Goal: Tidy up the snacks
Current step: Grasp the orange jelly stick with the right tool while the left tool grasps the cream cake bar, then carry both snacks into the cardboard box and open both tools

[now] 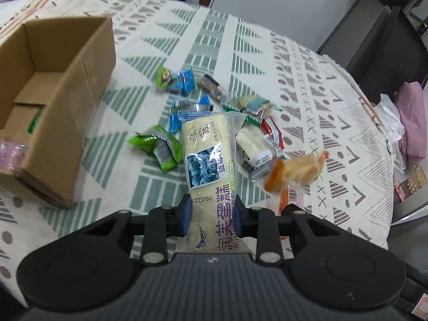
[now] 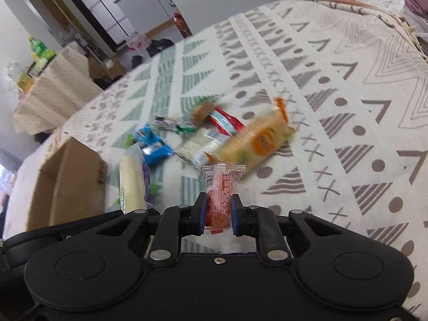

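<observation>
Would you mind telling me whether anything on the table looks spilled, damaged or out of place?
Nothing looks damaged. The loose snack packets lie in a jumbled, overlapping heap on the tablecloth beside the cardboard box, simply unsorted. Each tongs grips one sealed packet: left a cake bar, right an orange snack.

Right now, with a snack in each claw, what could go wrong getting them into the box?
The left claw grips the long cake pack near one end, so most of it sticks out; it may sag or catch the cardboard box wall. The right claw pinches the small orange-red packet by its slick wrapper, which could slip. Both claws are close together, so moving together towards the box risks a bump.
</observation>
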The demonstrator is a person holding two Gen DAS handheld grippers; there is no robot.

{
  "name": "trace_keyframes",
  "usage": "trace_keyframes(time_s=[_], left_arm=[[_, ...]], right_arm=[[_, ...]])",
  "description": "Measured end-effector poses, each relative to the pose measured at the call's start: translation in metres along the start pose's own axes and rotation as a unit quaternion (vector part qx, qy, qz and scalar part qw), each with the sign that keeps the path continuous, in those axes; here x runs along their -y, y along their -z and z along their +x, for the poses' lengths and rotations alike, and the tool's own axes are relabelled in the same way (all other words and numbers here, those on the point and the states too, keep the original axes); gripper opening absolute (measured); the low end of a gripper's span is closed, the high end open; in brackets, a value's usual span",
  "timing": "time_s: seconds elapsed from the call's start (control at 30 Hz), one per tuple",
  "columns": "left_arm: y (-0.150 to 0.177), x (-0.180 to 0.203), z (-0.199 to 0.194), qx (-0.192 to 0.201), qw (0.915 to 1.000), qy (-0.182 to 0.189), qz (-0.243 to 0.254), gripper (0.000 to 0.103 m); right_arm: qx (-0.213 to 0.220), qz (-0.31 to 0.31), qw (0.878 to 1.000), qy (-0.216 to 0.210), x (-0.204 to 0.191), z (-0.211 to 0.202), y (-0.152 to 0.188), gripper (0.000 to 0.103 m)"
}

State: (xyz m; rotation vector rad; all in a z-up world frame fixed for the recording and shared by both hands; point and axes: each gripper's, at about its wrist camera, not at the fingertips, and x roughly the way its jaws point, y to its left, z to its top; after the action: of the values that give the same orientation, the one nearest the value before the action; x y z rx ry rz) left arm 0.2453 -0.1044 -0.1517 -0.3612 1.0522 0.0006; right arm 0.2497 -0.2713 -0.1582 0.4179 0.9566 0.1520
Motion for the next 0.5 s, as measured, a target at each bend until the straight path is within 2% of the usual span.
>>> trace_keyframes(time_s=[0.5], left_arm=[[-0.010,-0.014,-0.067,0.069,0.9975,-0.014,-0.002,0.030]], right_arm=[[0.060,0.006,0.993,-0.105,-0.025,-0.036,-0.001,0.017]])
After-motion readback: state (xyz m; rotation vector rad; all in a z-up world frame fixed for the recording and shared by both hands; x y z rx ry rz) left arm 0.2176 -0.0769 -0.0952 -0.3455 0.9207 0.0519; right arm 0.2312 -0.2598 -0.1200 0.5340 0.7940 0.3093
